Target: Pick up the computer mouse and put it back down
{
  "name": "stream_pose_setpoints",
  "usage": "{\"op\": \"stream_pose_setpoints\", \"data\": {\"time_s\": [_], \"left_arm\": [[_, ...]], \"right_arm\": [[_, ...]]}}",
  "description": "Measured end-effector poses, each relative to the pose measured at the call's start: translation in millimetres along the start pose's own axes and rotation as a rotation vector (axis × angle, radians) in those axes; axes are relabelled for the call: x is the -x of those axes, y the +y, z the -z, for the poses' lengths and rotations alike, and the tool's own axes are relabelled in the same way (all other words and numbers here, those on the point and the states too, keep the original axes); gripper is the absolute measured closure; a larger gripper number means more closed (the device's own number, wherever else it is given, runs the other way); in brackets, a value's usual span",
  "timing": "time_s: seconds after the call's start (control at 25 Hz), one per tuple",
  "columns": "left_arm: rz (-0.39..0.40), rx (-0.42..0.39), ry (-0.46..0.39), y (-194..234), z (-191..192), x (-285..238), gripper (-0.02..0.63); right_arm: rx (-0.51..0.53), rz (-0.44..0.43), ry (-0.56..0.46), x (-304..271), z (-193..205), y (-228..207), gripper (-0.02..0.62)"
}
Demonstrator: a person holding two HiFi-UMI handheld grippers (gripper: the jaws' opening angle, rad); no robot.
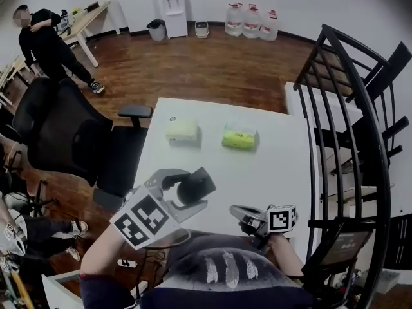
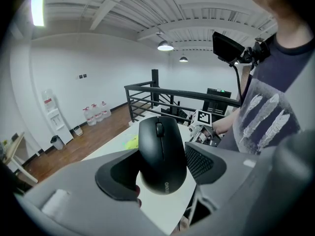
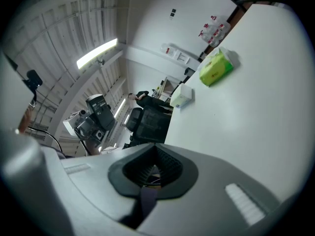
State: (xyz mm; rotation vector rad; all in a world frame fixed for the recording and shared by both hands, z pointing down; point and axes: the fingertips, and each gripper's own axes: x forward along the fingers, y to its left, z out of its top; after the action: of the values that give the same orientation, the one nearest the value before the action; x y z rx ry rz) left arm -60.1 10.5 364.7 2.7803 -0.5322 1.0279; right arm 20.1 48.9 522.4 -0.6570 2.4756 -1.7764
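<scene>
A black computer mouse (image 1: 196, 187) is held above the near left part of the white table (image 1: 257, 172), and my left gripper (image 1: 190, 192) is shut on it. In the left gripper view the mouse (image 2: 162, 154) stands between the two dark pads (image 2: 118, 173), scroll wheel facing the camera, with my left gripper (image 2: 162, 170) gripping its sides. My right gripper (image 1: 242, 216) rests low at the table's near edge. Seen in its own view, the right gripper (image 3: 153, 173) is shut with nothing held.
A pale yellow tissue pack (image 1: 183, 131) and a green one (image 1: 239, 138) lie at the table's far side. A black office chair (image 1: 71, 134) stands to the left and a black metal railing (image 1: 360, 140) to the right. A person (image 1: 45, 44) stands at the back left.
</scene>
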Motion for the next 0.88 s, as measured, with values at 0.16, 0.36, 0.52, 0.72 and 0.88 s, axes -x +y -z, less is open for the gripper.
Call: {"op": "stream_pose_setpoints", "data": {"time_s": [0.16,0.36,0.52,0.72,0.88], "left_arm": [[-0.025,0.003,-0.004,12.7,0.2,0.8,0.299],[-0.047,0.015,-0.006,27.6,0.1,0.0,0.299],[-0.059,0.028,0.002,46.1,1.4,-16.2,0.299],[-0.085,0.061,0.031,70.3,14.0,-39.7,0.299],[-0.097,0.111,0.081,93.7,33.9,-70.1,0.299]], "right_arm": [[-0.005,0.009,0.009,-4.6,-1.4,-6.2,0.592],[-0.017,0.008,0.007,-7.9,-2.8,-3.3,0.592],[-0.034,0.017,-0.010,-5.5,-10.8,-10.7,0.592],[-0.042,0.029,-0.024,-3.3,-13.1,-14.3,0.592],[-0.069,0.045,-0.043,-0.7,-19.1,-22.9,0.592]]}}
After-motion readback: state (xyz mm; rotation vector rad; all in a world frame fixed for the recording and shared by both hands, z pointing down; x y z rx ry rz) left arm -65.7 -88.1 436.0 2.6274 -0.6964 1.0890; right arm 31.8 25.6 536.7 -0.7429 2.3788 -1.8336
